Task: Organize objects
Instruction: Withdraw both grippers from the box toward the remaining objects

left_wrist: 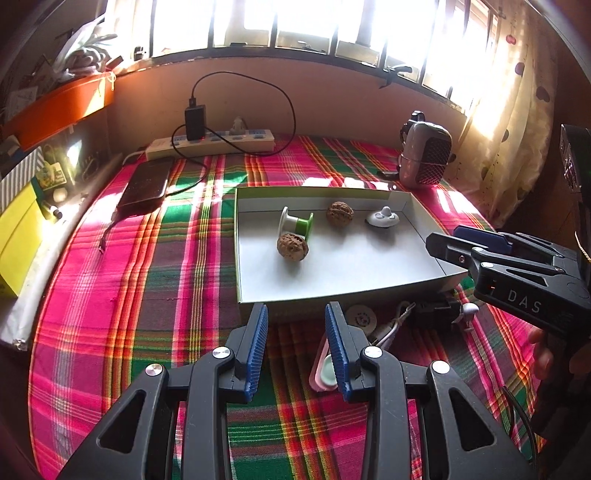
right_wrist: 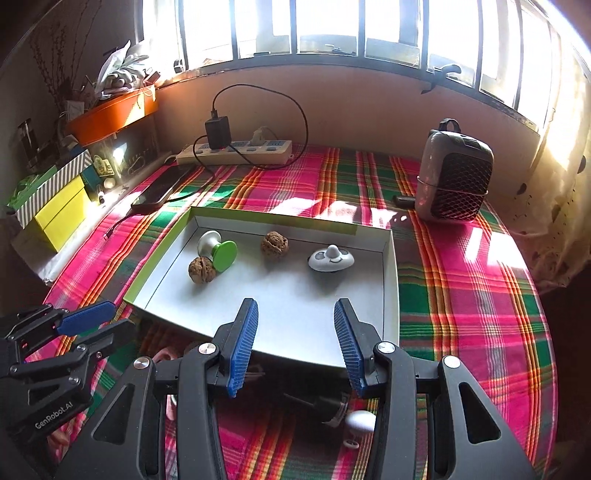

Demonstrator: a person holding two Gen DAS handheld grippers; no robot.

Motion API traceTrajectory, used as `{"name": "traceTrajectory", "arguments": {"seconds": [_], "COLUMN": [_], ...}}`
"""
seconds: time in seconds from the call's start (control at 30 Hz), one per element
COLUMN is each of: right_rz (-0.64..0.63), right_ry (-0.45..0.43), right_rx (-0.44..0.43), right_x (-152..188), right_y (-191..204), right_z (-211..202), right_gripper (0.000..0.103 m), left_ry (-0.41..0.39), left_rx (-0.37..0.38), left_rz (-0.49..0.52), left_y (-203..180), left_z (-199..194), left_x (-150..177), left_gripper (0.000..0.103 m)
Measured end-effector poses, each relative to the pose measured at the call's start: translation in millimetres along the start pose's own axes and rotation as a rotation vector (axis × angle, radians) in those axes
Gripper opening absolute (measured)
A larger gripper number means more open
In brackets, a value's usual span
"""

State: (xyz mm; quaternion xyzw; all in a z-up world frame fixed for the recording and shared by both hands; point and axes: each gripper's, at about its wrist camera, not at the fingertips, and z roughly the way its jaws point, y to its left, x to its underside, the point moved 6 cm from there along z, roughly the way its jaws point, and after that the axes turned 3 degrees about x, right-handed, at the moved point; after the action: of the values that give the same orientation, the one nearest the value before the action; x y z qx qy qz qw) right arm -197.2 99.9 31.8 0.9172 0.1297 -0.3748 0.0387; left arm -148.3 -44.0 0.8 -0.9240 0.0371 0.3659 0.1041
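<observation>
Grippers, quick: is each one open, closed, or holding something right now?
Left gripper: open, nothing between the jaws.
Right gripper: open, nothing between the jaws.

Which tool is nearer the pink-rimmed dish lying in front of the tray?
Left. The left tool hovers right over the pink-rimmed dish; the right tool hangs over the tray.

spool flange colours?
One flange green, the other white, on the spool; clearest in right wrist view.

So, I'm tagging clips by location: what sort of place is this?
Probably a home room: a table under a pink-green plaid cloth below a barred window, with a white power strip against the wall.
</observation>
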Motion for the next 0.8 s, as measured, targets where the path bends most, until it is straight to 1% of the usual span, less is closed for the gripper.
{"name": "traceTrajectory", "arguments": {"seconds": [0.27,0.53,0.7,0.8], "right_rz": [0.04,0.052,0.068,0.068], "right_ry": [0.015,0.023,0.017,0.016], "right_rx": [0.022,0.053,0.05,0.032], "right_x": [28.0,54.8,62.5,64.5], "right_y": [-21.2,-42.5,-54.5,-57.6], "right_z": [-9.5,-17.9,-19.9,-18.5], "right_gripper": [0.044,0.044,0.044,0.044], "left_ry": [0.02,0.056,0.084,0.093], "left_rx": [0.026,0.037,0.045,0.046], "left_rz": [-0.025,-0.005,0.026,0.038], "left_y": [2.7,-1.2,-8.1,-11.8], "left_z": [-3.5,1.2,7.5,9.9], "left_x": [16.7,30.0,35.2,36.2], "left_gripper": [0.03,0.031,0.031,0.034]}}
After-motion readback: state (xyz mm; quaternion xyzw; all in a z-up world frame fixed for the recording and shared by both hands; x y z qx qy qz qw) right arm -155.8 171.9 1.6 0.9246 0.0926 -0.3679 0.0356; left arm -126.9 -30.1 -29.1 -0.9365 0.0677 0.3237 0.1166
